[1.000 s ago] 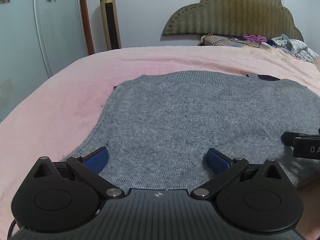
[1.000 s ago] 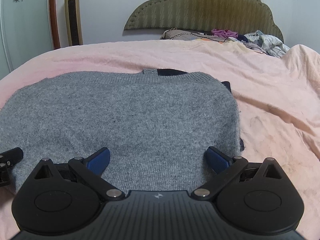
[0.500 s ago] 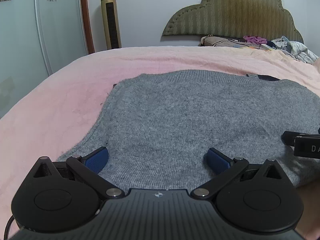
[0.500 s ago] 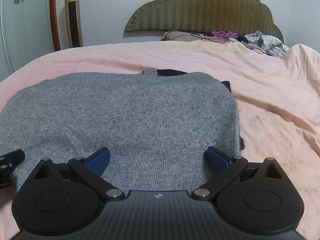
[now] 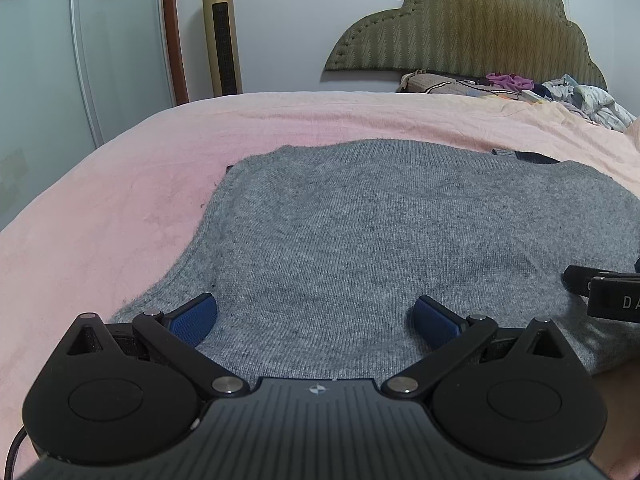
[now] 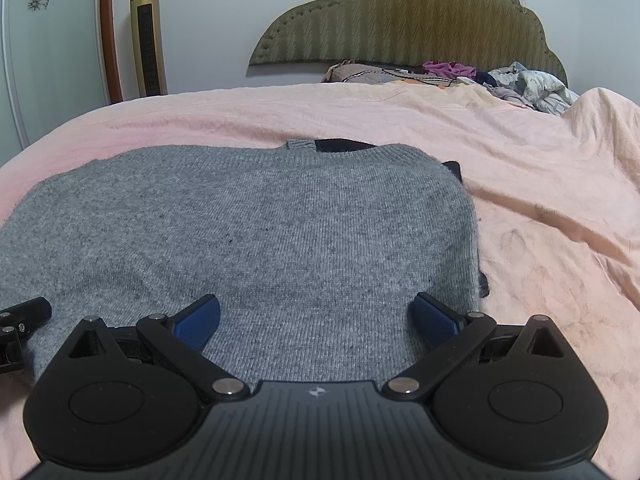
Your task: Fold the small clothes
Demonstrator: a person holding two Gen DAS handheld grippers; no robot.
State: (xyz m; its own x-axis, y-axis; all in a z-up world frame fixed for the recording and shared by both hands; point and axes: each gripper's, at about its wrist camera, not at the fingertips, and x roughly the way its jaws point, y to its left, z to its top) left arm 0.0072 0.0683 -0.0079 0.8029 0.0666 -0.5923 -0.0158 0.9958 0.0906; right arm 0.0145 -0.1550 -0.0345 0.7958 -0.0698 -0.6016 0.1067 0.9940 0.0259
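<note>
**Both grippers spread wide at the near hem, sweater running away toward the headboard**

At the bottom of the left wrist view, the left gripper (image 5: 316, 316) has its blue pads far apart with nothing between them, the knit of the grey sweater (image 5: 400, 232) filling the gap. The left pad sits close to the sweater's lower left corner, where the frayed hem meets the pink blanket (image 5: 100, 220). At the right edge of that frame, the tip of the right gripper (image 5: 600, 292) pokes in just over the cloth.

The right wrist view mirrors this. The right gripper (image 6: 314, 316) is likewise wide and empty above the grey sweater (image 6: 260, 232), its right pad close to the garment's right side edge in the lower right of the frame. The left gripper (image 6: 24, 316) shows at the left edge, near the hem. Whether any pad touches the knit cannot be told.

The relation that matters: the sweater lies straight ahead of both tools, its hem nearest and its length running up the frame to the dark-lined neckline (image 6: 340, 145) in the upper middle. Each gripper is nearer its own corner, left to left and right to right, so a hem-to-neck fold looks like the likely next step, with each tool needing to close on its side of the hem first.

Beyond the collar the blanket rises to a heap of loose clothes (image 6: 520, 84) and the padded headboard (image 6: 400, 20). A gold tower fan (image 6: 148, 36) stands in the upper left.
</note>
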